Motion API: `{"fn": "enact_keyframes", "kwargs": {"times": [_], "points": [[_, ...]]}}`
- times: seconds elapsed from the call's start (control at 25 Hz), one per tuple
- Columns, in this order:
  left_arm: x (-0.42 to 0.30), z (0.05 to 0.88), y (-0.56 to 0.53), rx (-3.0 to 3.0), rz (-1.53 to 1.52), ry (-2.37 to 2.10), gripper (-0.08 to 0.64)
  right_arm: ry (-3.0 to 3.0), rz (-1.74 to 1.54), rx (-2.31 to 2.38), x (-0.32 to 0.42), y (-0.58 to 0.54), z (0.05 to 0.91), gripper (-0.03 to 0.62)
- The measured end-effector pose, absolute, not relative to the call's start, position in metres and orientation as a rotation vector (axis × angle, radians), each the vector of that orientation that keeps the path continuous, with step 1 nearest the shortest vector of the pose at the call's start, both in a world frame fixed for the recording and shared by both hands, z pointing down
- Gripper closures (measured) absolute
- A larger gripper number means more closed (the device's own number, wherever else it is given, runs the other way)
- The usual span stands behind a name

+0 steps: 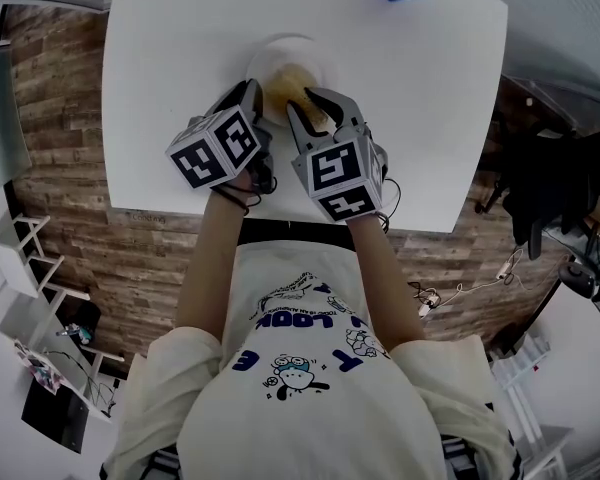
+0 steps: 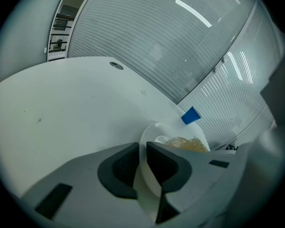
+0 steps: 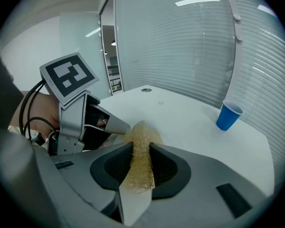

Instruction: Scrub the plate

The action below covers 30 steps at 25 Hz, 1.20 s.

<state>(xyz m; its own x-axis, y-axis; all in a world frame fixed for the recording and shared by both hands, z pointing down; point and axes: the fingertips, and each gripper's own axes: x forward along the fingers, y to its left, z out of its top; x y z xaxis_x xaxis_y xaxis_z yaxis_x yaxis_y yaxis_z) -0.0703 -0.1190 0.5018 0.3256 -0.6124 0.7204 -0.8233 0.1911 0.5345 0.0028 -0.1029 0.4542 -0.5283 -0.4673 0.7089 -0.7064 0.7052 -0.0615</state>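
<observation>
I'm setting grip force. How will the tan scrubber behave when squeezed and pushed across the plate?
The scrubber is probably soft and springy: it narrows where the right gripper pinches it. Its loose, frayed fibres suggest it is light and would bend when pushed.

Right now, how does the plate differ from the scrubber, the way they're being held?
The plate is white, smooth and rigid; the scrubber is tan and fibrous. The plate is pinched at its rim by the left gripper; the scrubber is squeezed through its middle by the right gripper. Both are clamped between jaws.
</observation>
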Motion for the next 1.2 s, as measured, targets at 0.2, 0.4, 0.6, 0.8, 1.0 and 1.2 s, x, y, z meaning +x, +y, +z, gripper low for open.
{"fn": "enact_keyframes", "kwargs": {"times": [0.2,0.4,0.6,0.8,1.0,1.2], "points": [[-0.070,0.502,-0.120,1.508,0.241,-1.372,0.488,-2.214,0.467,0.931,0.016,-0.106,0.454,0.494],[-0.070,0.502,-0.119,1.502,0.241,-1.372,0.488,-2.201,0.492,0.974,0.028,-0.110,0.453,0.494],[-0.070,0.501,-0.118,1.502,0.243,-1.375,0.488,-2.194,0.492,1.012,0.033,-0.114,0.452,0.494],[-0.069,0.500,-0.117,1.504,0.243,-1.380,0.488,-2.192,0.472,1.026,0.037,-0.118,0.451,0.494],[-0.068,0.501,-0.118,1.502,0.245,-1.384,0.488,-2.185,0.456,1.068,0.044,-0.131,0.449,0.494],[-0.069,0.501,-0.117,1.501,0.249,-1.397,0.486,-2.197,0.447,1.112,0.046,-0.136,0.442,0.494]]}}
